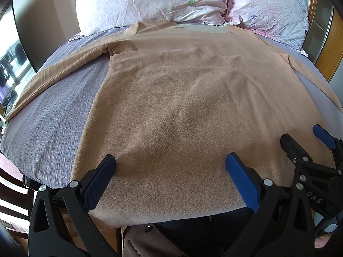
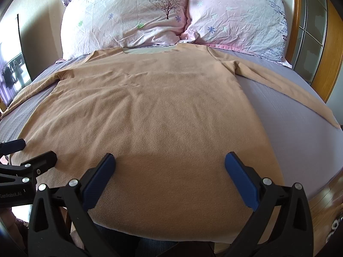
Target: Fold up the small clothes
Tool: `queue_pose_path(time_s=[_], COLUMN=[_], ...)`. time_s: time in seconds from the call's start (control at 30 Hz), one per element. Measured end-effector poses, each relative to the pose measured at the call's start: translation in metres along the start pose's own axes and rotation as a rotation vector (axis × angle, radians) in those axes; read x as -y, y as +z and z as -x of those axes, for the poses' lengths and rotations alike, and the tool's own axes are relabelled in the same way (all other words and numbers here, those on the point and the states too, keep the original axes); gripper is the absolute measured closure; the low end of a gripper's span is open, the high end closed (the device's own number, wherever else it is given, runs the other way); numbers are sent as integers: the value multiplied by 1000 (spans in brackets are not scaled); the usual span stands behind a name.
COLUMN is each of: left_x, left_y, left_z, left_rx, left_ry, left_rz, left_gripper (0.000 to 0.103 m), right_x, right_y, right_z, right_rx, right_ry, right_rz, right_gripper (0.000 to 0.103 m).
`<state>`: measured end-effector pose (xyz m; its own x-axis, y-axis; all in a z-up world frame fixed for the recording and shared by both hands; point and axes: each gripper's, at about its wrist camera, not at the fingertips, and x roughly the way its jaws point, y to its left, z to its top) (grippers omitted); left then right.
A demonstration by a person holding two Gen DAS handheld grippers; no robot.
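A tan long-sleeved fleece top point(image 1: 182, 90) lies flat on the bed, neck toward the pillows, both sleeves spread out; it also fills the right wrist view point(image 2: 154, 107). Its hem hangs a little over the near bed edge. My left gripper point(image 1: 170, 162) is open and empty, hovering over the hem left of centre. My right gripper point(image 2: 170, 161) is open and empty over the hem right of centre. The right gripper shows at the right of the left wrist view point(image 1: 300, 141), and the left gripper at the left of the right wrist view point(image 2: 32, 152).
A grey-purple sheet point(image 1: 55, 115) covers the bed. Two pink flowered pillows point(image 2: 128, 17) point(image 2: 238, 15) lie at the head. A wooden headboard frame point(image 2: 300, 21) stands at the right. The person's legs point(image 1: 193, 231) are at the near edge.
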<state>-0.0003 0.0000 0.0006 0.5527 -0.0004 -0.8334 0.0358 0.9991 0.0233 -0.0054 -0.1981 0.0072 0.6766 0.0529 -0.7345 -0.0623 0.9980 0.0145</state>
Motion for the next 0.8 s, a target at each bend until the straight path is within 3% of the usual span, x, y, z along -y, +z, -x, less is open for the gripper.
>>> queue_pose_path(time_s=[0.8], left_x=[0], left_y=[0], left_z=[0], left_rx=[5], left_ry=[0], left_rz=[0], left_gripper=[1], right_x=[0], right_y=[-1], right_z=[1], right_rx=[10], right_ry=[0], right_rz=[0], right_gripper=[2])
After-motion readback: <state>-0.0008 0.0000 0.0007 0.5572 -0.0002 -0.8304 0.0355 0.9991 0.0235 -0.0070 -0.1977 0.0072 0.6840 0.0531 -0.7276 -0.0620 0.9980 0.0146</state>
